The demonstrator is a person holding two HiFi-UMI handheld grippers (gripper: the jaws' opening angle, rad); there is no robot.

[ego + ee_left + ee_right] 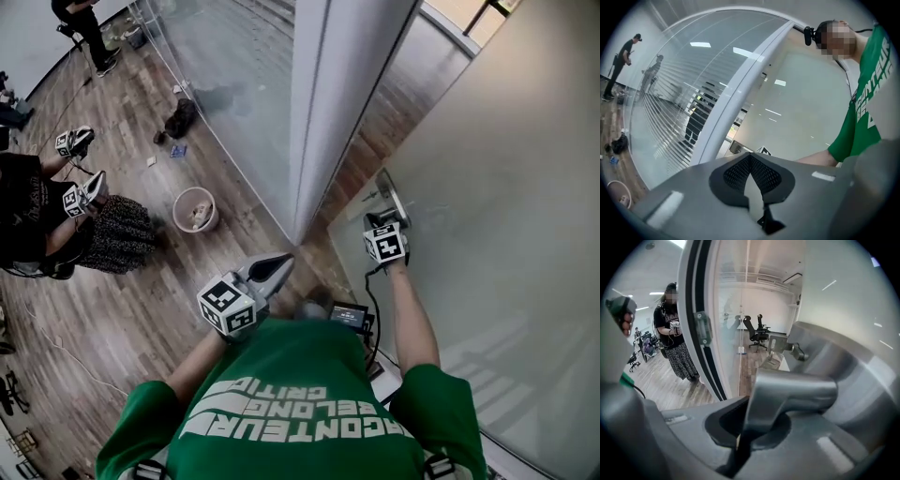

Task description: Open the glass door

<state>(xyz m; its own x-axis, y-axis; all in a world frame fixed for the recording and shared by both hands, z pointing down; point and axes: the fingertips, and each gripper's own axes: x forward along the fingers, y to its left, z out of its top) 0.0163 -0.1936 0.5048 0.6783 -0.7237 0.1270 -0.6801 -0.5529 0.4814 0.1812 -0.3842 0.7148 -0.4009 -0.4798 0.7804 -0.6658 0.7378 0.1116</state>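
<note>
Head view: the door point(506, 187) fills 3 o'clock, with a strip of wood floor point(141, 309) showing between its edge and the post point(319, 112) at 12. Left gripper view: the left gripper point(750, 157) has its fingers pressed together, empty. Right gripper view: the right gripper point(743, 427) pinches the handle point(787, 390) at 6.

- In the head view, the right gripper point(383, 223) hides its jaws behind its own marker cube point(385, 244) and covers part of the door handle point(388, 192).
- The top edge cuts off the standing person point(86, 26) at the head.
- What lies in the round bin point(178, 214) is too small to tell.
</note>
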